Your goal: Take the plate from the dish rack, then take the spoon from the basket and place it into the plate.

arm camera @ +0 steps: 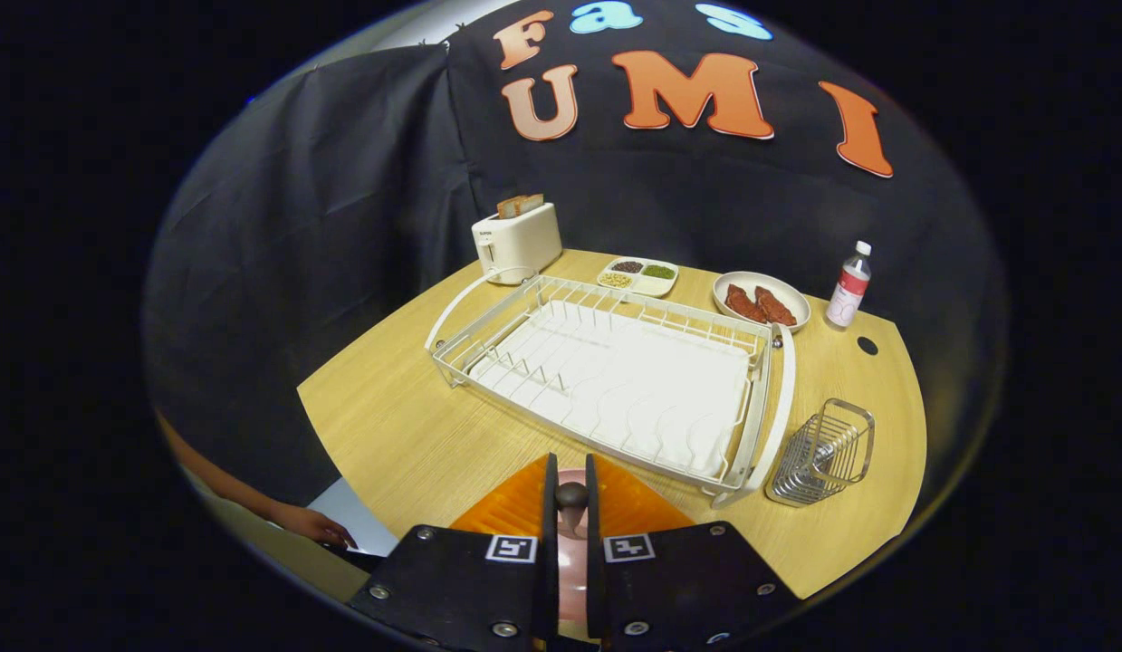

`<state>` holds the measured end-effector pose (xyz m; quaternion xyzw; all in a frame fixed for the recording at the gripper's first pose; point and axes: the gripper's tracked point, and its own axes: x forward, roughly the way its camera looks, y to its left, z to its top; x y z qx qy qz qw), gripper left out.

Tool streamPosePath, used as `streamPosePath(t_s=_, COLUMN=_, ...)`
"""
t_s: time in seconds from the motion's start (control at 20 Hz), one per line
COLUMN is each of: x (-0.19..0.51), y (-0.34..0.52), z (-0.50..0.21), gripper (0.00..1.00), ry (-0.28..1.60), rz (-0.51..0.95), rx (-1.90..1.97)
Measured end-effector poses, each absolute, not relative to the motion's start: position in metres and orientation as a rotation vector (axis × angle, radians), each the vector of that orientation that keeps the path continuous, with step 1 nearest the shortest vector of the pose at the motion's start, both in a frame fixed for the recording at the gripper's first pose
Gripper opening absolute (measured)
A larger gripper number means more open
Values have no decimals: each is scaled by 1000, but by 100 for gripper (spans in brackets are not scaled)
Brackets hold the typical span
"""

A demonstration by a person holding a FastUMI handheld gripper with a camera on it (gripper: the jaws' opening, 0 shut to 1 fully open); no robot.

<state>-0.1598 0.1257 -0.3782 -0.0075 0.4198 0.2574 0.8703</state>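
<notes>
My gripper (570,466) is shut on a pink spoon (571,521) whose dark round end (571,495) pokes up between the two narrow fingers. Right under the fingers an orange plate (511,507) lies on the wooden table (407,435), and the spoon hangs over it. Just beyond the plate stands the white dish rack (780,398) with nothing in its slots. The small wire basket (823,453) sits to the right of the rack, on its side.
Behind the rack are a white toaster (517,240) with bread, a divided dish of beans (639,275), a plate of meat (761,302) and a small bottle (848,285). A person's hand (311,523) rests by the table's near left edge.
</notes>
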Motion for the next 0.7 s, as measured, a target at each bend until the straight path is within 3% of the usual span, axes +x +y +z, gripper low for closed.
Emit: streamPosePath(t_s=0.7, x=-207, y=73, z=-423, gripper=14, ry=1054, rz=459, rx=-28)
